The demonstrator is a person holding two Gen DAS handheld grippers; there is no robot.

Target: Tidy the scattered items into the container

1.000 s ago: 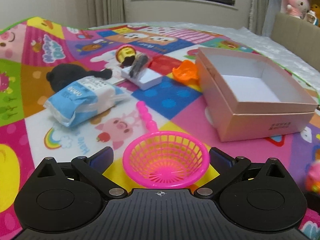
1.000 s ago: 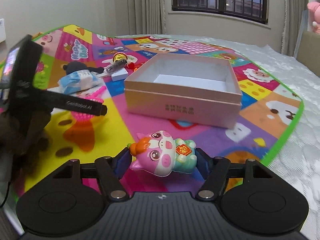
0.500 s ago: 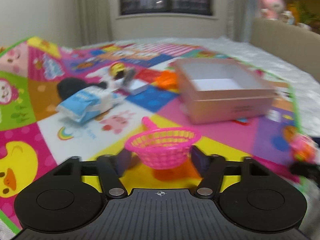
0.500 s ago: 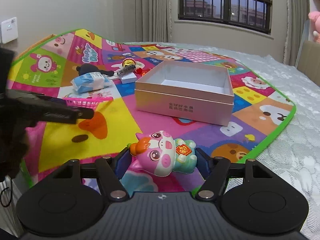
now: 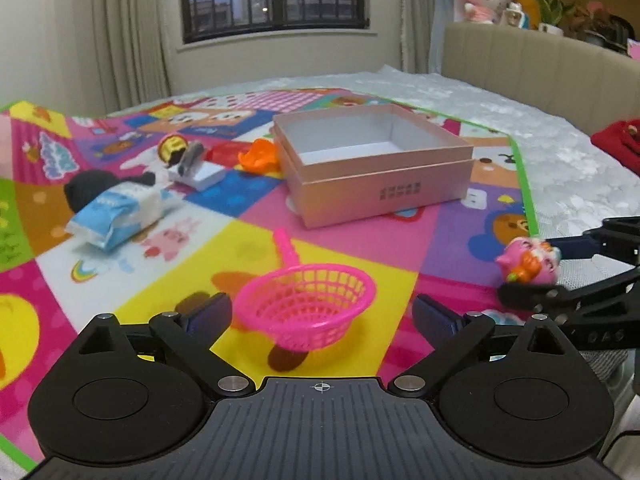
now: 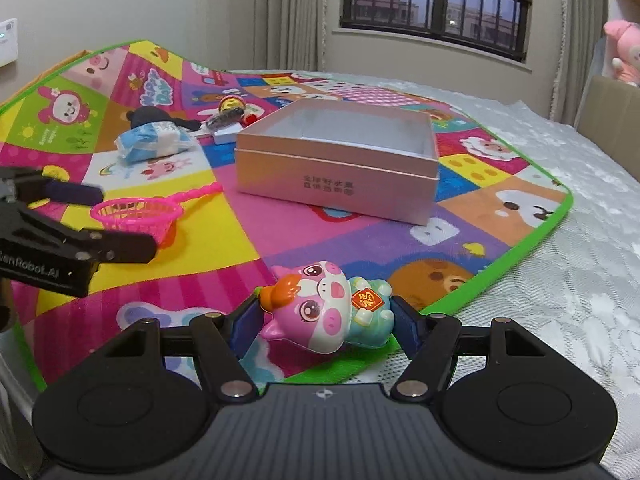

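Note:
My right gripper (image 6: 324, 320) is shut on a pink pig toy (image 6: 328, 308) and holds it above the mat's near edge; the toy also shows in the left wrist view (image 5: 528, 260). My left gripper (image 5: 322, 316) is open around a pink toy net basket (image 5: 308, 304), which tilts between the fingers and touches neither pad; in the right wrist view the basket (image 6: 136, 216) sits between the left gripper's fingers (image 6: 120, 246). The empty pink box (image 5: 372, 160), also in the right wrist view (image 6: 336, 172), stands on the mat beyond both grippers.
A blue tissue pack (image 5: 120, 208), a black plush (image 5: 88, 188), a white box with a dark item (image 5: 196, 168), a yellow round toy (image 5: 172, 146), a red piece (image 5: 224, 152) and an orange piece (image 5: 260, 156) lie left of the box. The colourful mat (image 6: 200, 248) covers the bed.
Both grippers have risen and pulled back from the mat. The left jaws have opened wider and the pink basket now hangs tilted between them. The right gripper still holds the pig toy.

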